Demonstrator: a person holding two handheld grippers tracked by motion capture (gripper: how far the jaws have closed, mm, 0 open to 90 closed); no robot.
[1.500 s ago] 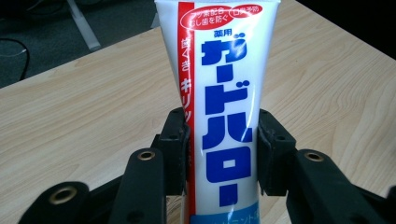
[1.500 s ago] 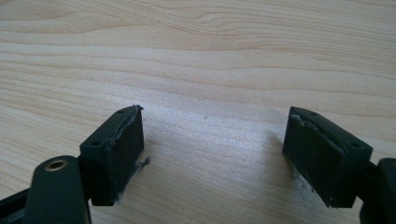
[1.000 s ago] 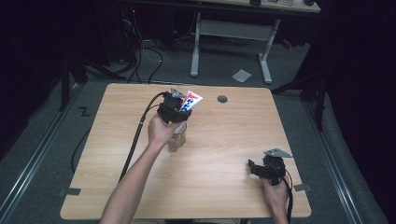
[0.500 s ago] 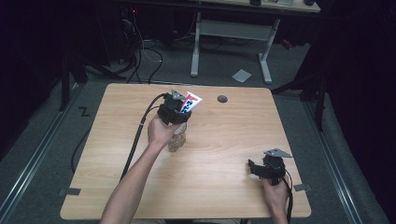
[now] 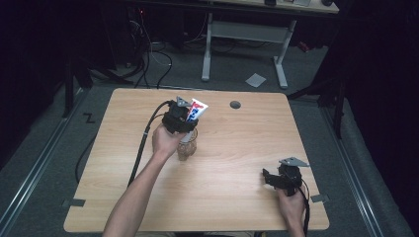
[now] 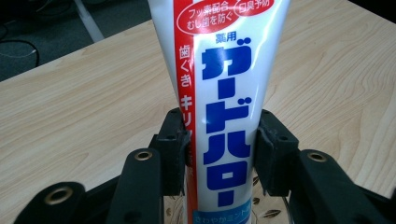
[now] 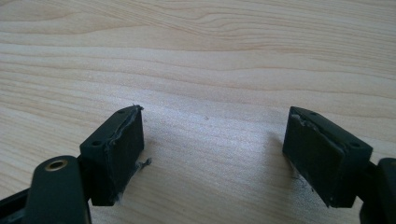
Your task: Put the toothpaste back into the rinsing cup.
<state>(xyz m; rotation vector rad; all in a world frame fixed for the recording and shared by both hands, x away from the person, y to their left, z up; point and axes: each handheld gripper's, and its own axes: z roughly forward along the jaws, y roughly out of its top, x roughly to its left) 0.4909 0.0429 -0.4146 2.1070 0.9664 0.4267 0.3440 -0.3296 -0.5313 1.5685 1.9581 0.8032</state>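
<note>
Since a second ago little has shifted: our left gripper [image 6: 219, 154] still clamps the toothpaste tube [image 6: 224, 93] upright, its cap end inside the glass [image 5: 188, 148] mid-worktop [image 5: 237, 163], (release seems next) while our right gripper's [image 7: 215, 154] 2 fingers stand released.

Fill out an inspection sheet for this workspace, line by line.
Surface: wooden table, with a dark round grommet near the far edge.
Job's things: toothpaste tube, upright, lower end in a clear glass.
Clutter: nothing seen on the table.
Grippers: left gripper shut on the tube above the glass; right gripper open, with nothing between its jaws, low over the table's near right corner.
Cables: left gripper's cable trails across the table; more cables on the floor beyond.
Surroundings: dark room, desk frame behind, paper scrap on the floor.
</note>
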